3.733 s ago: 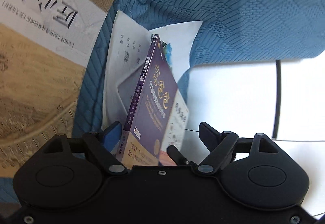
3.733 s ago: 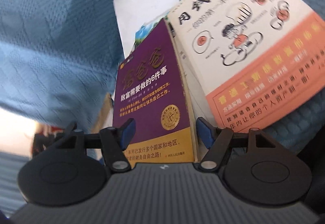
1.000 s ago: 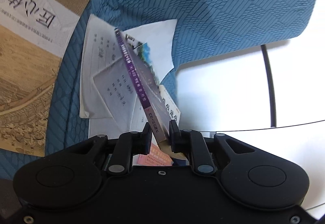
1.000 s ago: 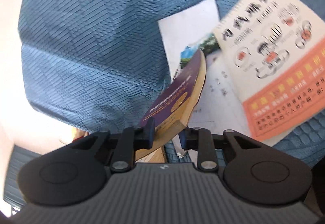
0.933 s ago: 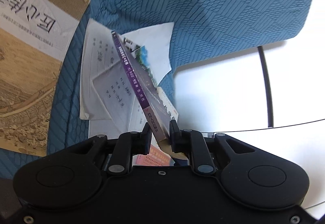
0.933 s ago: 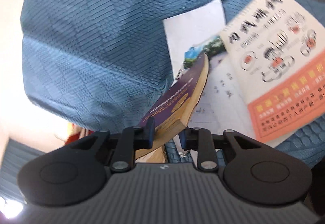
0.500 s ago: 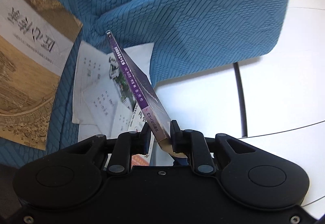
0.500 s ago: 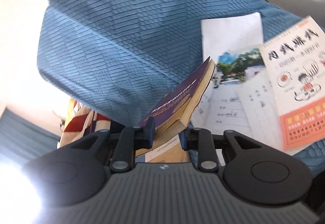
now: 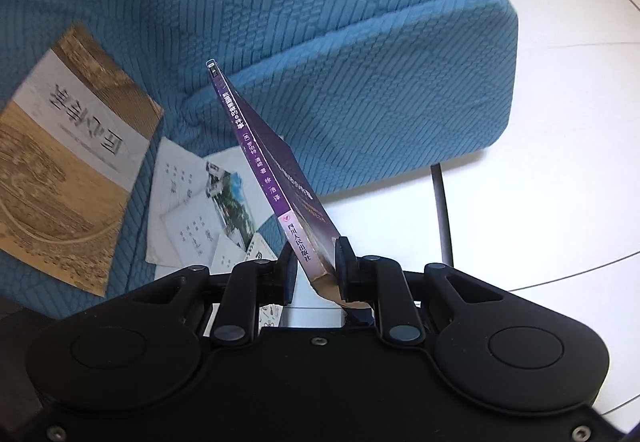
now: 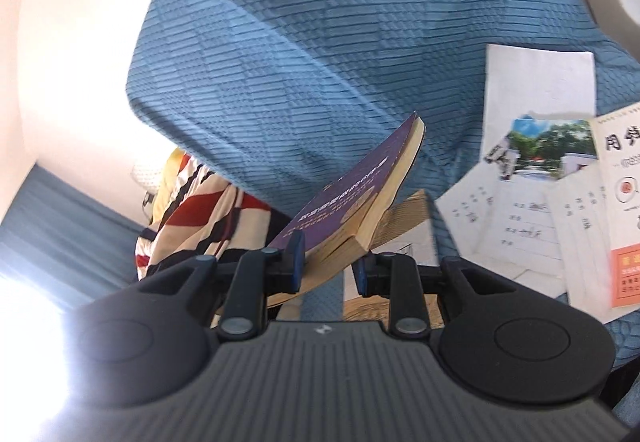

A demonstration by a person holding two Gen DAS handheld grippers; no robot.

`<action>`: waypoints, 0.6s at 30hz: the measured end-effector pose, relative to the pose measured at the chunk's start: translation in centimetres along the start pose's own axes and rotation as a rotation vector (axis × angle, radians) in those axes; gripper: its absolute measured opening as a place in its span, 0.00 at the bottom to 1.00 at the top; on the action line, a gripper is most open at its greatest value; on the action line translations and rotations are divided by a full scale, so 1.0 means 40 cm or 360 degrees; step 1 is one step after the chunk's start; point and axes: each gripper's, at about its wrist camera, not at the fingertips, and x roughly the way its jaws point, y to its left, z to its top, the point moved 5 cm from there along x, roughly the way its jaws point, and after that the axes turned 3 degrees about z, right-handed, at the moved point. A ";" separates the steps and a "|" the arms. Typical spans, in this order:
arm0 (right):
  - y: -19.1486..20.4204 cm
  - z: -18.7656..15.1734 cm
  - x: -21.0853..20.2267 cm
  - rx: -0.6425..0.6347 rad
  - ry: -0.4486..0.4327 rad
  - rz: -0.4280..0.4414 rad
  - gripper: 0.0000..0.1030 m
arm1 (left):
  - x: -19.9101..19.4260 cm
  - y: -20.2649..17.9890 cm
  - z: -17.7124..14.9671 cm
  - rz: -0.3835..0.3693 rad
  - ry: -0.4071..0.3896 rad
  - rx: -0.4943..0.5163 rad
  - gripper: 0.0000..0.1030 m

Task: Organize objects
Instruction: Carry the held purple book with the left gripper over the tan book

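Blue sofa, three books, one purple book held.

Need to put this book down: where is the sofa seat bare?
Bare blue seat lies beyond the brown book, toward the armrest. Crowded: the papers beside the brown book and under the orange book.

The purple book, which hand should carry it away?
Probably the left: the left gripper clamps the purple book at its spine. The right gripper pinches only its page edge.
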 end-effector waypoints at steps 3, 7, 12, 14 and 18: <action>0.036 -0.007 0.025 -0.0033 0.0029 0.0003 0.28 | -0.034 0.020 0.018 -0.0001 -0.0014 -0.0006 0.18; 0.072 -0.026 0.067 -0.0036 0.0050 -0.0007 0.28 | -0.072 0.060 0.053 0.0014 -0.0002 -0.0017 0.18; 0.095 -0.063 0.143 0.0004 0.0088 -0.0035 0.28 | -0.111 0.134 0.093 0.0065 0.0013 -0.0031 0.19; 0.097 -0.081 0.177 0.0025 0.0113 -0.0055 0.28 | -0.119 0.169 0.109 0.0091 0.0018 -0.0042 0.19; 0.094 -0.118 0.245 0.0042 0.0153 -0.0099 0.28 | -0.120 0.248 0.138 0.0119 0.0041 -0.0088 0.19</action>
